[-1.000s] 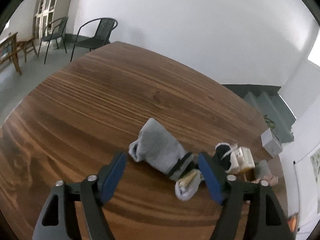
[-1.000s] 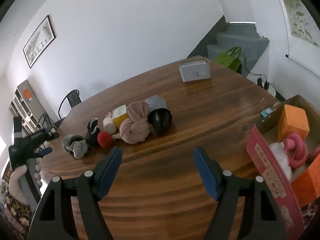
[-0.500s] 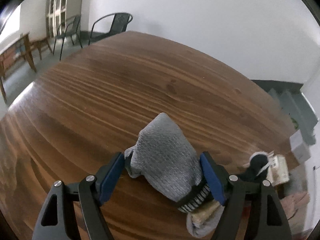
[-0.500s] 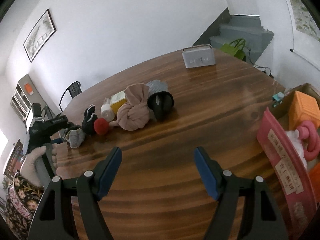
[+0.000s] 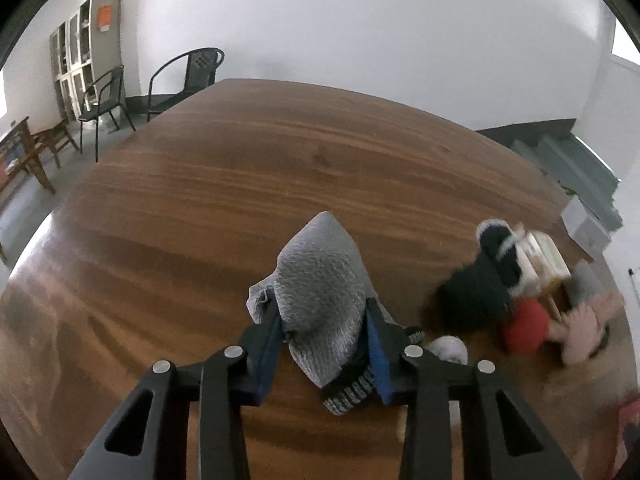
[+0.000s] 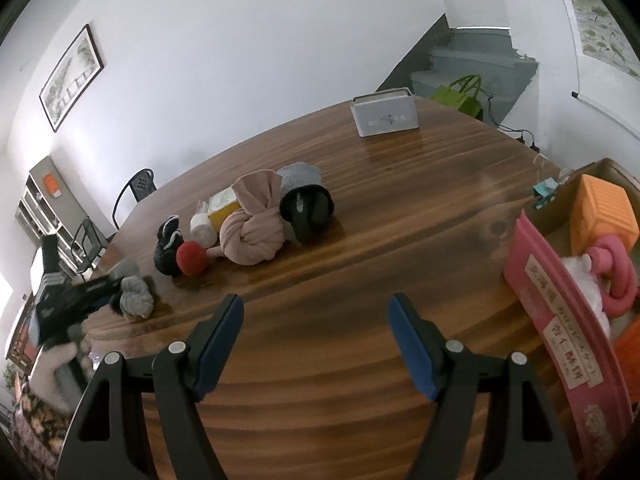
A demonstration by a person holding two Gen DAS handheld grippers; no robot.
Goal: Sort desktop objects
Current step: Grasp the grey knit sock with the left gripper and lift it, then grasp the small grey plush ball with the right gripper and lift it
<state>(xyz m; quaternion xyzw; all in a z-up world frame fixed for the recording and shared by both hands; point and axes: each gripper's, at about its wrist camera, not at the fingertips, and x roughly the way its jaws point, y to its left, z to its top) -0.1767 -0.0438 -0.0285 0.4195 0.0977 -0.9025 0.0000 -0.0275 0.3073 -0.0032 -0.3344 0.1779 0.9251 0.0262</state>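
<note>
**Left gripper clamps a knitted sock on the wooden counter**

The left gripper (image 5: 324, 334), angled downward, has its blue-padded jaws pinching a grey ribbed sock (image 5: 320, 284) lying on the grained counter (image 5: 280, 168). Only the right wrist view shows the cardboard box (image 6: 596, 184) at far right. The right gripper (image 6: 316, 344) hovers, jaws spread, empty.

No lettering could be read for certain. The pink folder (image 6: 560, 320) in the cardboard box (image 6: 600, 172) carried white labels (image 6: 568, 328) with handwritten characters too small to make out, and the white tin (image 6: 384, 114) bore a faint, illegible mark.
</note>
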